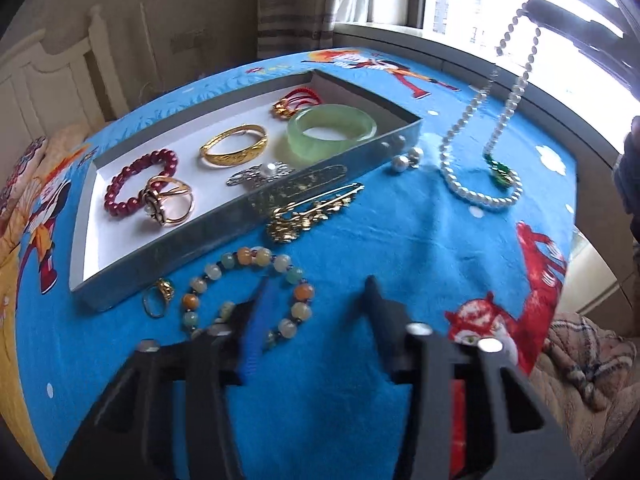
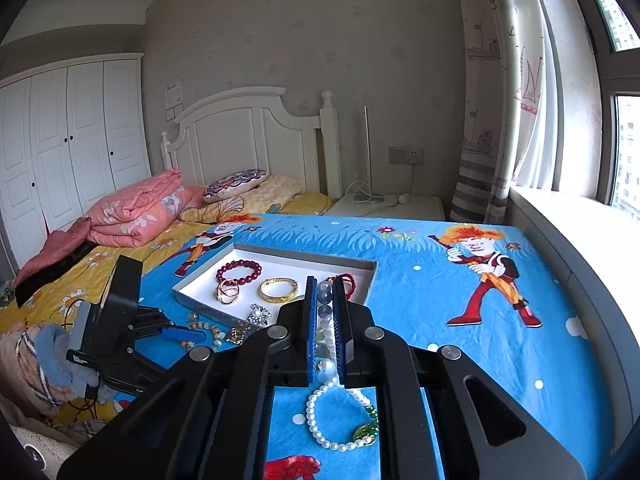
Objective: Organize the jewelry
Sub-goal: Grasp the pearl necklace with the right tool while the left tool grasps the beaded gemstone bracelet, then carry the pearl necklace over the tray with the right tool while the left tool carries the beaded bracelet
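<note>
Black fingers of the left gripper (image 1: 316, 300) stand apart over the blue sheet (image 1: 400, 240), one tip lying across the multicoloured bead bracelet (image 1: 248, 292) without pinching it. Just beyond sits the grey tray (image 1: 240, 216) holding bangles and rings. To the right, the right gripper (image 2: 325, 320) is clamped on the pearl necklace (image 1: 480, 160), whose lower loop rests on the sheet.

White pearl necklace (image 2: 320, 420) with green pendant between blue-padded jaws; pastel orange-green bead bracelet (image 1: 248, 292); cartoon-printed blue bedspread (image 1: 400, 248); grey white-lined tray (image 1: 224, 216).
</note>
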Demonstrator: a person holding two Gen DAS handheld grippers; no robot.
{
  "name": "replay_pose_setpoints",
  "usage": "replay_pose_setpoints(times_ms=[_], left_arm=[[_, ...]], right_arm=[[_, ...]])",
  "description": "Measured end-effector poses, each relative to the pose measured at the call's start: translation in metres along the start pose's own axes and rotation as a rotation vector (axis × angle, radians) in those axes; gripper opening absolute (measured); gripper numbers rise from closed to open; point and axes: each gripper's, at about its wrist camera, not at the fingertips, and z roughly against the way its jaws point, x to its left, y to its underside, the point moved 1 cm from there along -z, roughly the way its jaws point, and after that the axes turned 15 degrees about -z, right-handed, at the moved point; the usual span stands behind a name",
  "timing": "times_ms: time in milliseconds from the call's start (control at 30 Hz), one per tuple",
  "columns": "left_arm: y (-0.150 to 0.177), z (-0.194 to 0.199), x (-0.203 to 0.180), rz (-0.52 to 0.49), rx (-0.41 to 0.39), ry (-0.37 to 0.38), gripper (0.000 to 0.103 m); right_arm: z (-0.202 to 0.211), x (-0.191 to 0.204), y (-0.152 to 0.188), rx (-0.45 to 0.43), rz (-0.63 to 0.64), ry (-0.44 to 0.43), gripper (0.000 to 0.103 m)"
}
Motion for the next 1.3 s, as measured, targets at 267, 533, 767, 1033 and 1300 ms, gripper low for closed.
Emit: replay_pose_setpoints(times_ms=[267, 533, 767, 1033, 1300], left_arm=[[0.002, 0.015, 0.010, 0.057, -0.060, -0.022, 0.009], [-0.013, 0.055, 0.041, 0.164, -0.192, 0.008, 0.009], [-0.024, 0.074, 0.058, 0.207, -0.263, 0.044, 0.009], [-0.056, 0.077, 0.082, 0.216, -0.291, 0.046, 0.009], [-0.072, 0.049, 0.111, 0.250, -0.267, 0.005, 0.009]], right_arm=[[0.003, 0.003, -0.001, -0.008, 0.006, -0.006, 0.010], [0.010, 0.015, -0.017, -0.054, 0.032, -0.013, 0.010], [0.016, 0.034, -0.040, -0.112, 0.077, -0.020, 0.010], [0.008, 0.064, -0.075, -0.160, 0.182, -0.032, 0.010], [-0.041, 0.085, -0.101, -0.125, 0.232, -0.012, 0.010]])
